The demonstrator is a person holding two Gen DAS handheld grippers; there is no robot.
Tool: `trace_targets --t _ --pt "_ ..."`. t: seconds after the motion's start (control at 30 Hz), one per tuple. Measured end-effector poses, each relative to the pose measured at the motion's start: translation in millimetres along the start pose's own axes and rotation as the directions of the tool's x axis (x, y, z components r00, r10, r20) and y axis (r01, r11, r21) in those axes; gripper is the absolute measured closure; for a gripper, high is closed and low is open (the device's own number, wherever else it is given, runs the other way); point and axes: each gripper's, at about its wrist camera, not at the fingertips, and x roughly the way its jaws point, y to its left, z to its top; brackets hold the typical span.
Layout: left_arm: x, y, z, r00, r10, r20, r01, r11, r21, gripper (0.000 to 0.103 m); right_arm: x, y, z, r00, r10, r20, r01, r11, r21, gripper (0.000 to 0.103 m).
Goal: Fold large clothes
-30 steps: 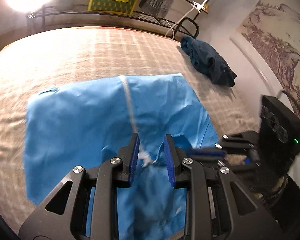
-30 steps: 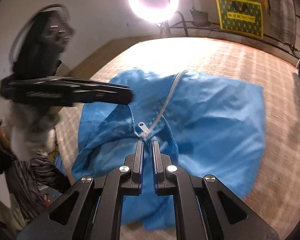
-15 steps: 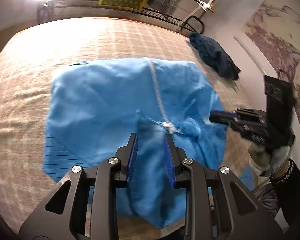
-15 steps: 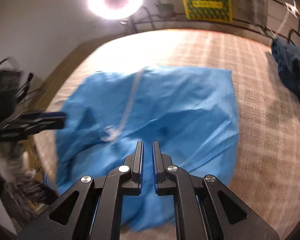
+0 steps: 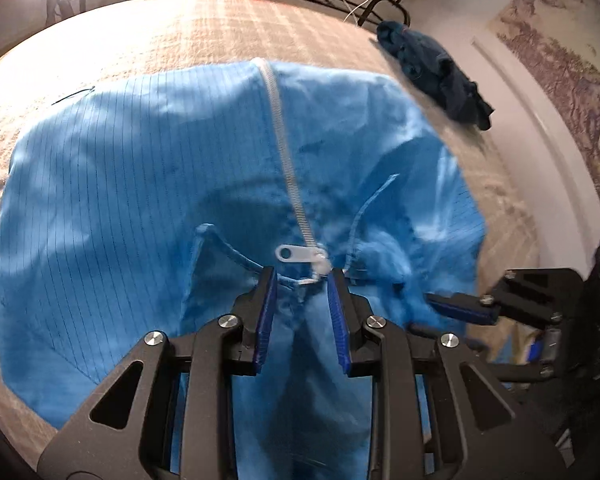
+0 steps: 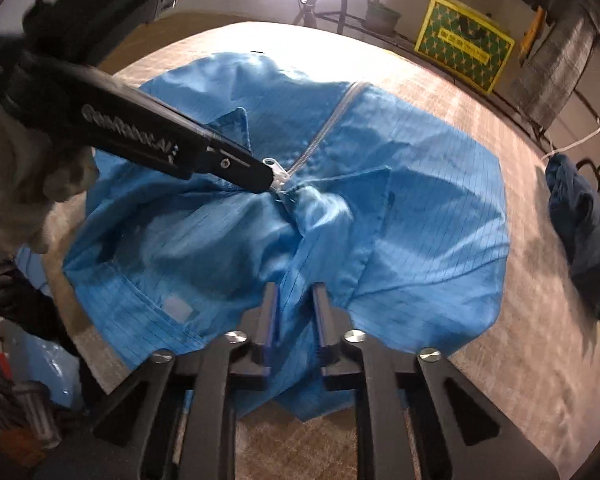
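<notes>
1. Across the middle of both wrist views, the blue garment lies spread on a beige checked bedspread. Its white zipper runs from the top of the frame down towards the collar.
2. The left gripper has its fingers partly apart. They are closed on a bunch of collar cloth just below the zipper pull. In the right wrist view, creases fan out from its tip.
3. The right gripper has just been closing its jaws. A raised fold of blue cloth sits between them, at the lower centre of its view.
4. The cloth looks thin, light and limp, with a smooth and probably slippery weave. It will likely sag and slide rather than hold a crease.
5. Seams, the collar edge and the zipper tape are the firmest places to pinch. A single layer may slip free.
6. A dark blue garment lies well apart, at the upper right.
</notes>
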Motion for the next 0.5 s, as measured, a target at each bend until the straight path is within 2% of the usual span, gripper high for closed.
trace_targets --t 0.1,0.2,0.27,0.33,0.43,0.5 --pt "7.0 4.2 -0.3 1.000 0.007 -0.006 -0.007 1.000 0.004 0.078 -4.5 -6.6 -5.2 1.000 0.020 0.013 -0.020 1.000 0.005 0.102" --pt "7.5 5.6 -0.7 1.000 0.000 -0.004 0.000 1.000 0.008 0.078 -5.9 -12.2 -12.7 0.996 0.090 0.008 -0.090 0.996 -0.004 0.103" --pt "1.5 6.3 0.4 1.000 -0.019 0.001 0.019 1.000 0.001 0.078 -4.6 -14.6 -17.5 0.997 0.075 0.007 -0.075 0.997 0.003 0.103" --pt "-14.4 9.8 2.0 0.999 -0.034 0.029 0.034 0.999 -0.010 0.078 -12.5 -16.1 -17.4 0.994 0.110 0.019 -0.110 0.994 0.026 0.102" --pt "-52.6 19.6 0.9 0.993 -0.065 0.099 0.068 0.997 -0.033 0.078 -39.7 -18.3 -11.6 0.983 0.158 0.096 -0.160 0.987 0.012 0.090" --pt "-77.0 32.2 -4.1 0.987 -0.049 0.153 0.057 0.997 -0.049 0.078 -54.6 -24.6 -5.4 0.967 0.190 0.167 -0.196 0.980 0.022 0.072"
